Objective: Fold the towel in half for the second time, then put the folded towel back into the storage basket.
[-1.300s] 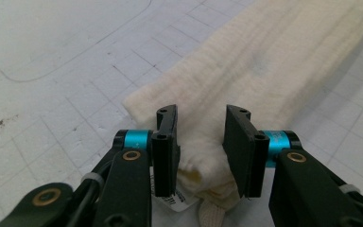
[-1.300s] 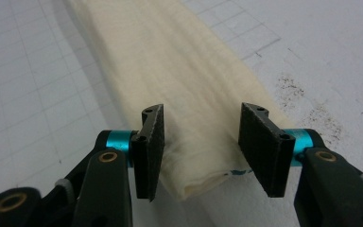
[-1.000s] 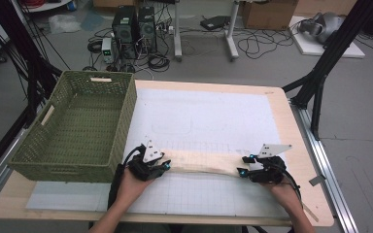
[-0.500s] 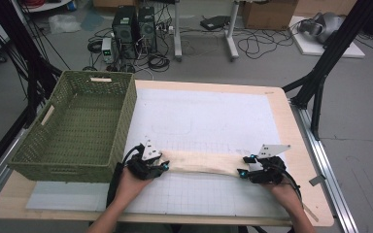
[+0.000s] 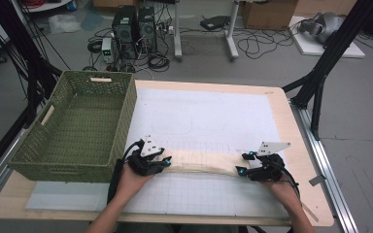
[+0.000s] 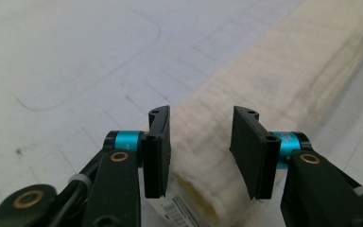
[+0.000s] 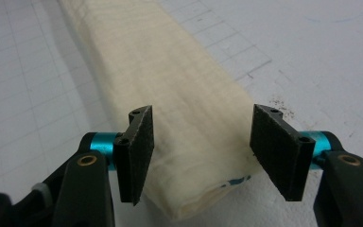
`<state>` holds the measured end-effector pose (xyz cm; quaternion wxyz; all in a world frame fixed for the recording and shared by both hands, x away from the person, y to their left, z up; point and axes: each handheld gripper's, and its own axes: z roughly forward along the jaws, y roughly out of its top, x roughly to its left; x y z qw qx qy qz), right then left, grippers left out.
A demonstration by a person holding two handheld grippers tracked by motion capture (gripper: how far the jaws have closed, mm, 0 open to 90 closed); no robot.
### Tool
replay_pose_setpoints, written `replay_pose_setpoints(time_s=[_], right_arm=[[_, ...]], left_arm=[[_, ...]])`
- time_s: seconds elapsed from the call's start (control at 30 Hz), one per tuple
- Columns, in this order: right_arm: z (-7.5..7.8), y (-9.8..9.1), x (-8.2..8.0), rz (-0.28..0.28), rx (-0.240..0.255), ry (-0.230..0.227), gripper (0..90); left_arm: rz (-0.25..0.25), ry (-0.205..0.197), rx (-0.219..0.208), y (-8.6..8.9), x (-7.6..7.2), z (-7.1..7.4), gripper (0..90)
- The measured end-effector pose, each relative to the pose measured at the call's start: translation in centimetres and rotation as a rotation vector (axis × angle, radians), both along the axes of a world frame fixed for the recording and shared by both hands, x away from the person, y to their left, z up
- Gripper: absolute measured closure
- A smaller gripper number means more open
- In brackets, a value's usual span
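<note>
Item: 1 cream folded cloth (image 5: 201,162), lying as a long strip on the white mat (image 5: 209,116), near edge. Your left gripper (image 5: 161,162) and right gripper (image 5: 241,170) have just been opening; 2 ends released, pads parted. Remaining, likely: transfer to green basket (image 5: 77,126).

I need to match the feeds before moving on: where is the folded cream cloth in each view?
High view: the folded cream cloth lies as a long strip near the table's front edge, between the two hands.
Left gripper view: its end sits low centre, between open jaws.
Right gripper view: it runs from top left to bottom centre, between open jaws.
Shared landmark: the white grid mat under it.
</note>
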<state>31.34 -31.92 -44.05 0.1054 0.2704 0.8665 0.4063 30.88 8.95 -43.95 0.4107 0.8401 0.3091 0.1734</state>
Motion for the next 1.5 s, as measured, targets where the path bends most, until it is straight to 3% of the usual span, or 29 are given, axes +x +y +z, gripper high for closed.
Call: replay_pose_setpoints(time_s=[0.07,0.2,0.7,0.8,0.97,1.17,1.5], right_arm=[[-0.1,-0.1,-0.1,0.003,-0.009,0.004,40.1],[-0.3,-0.1,-0.4,0.011,-0.041,-0.013,41.3],[-0.4,-0.3,-0.4,0.02,-0.048,-0.031,42.9],[-0.3,-0.3,-0.5,0.006,-0.03,-0.022,40.6],[0.3,-0.5,-0.8,-0.033,0.053,-0.004,36.4],[0.6,-0.6,-1.0,-0.052,0.076,0.001,32.1],[0.8,-0.6,-1.1,-0.064,0.087,-0.001,30.8]], left_arm=[[-0.008,0.01,0.02,0.0,-0.1,-0.5,57.5],[-0.011,-0.014,0.023,0.1,-0.3,-0.7,57.4],[-0.018,-0.032,0.026,0.4,-0.3,-1.0,56.9],[-0.013,-0.029,0.022,0.4,-0.3,-0.9,56.7],[-0.007,-0.012,-0.008,0.4,-0.4,-0.6,54.1],[-0.003,-0.019,-0.061,0.6,-0.6,0.2,52.8],[-0.044,-0.034,-0.084,0.1,-0.3,2.0,51.4]])
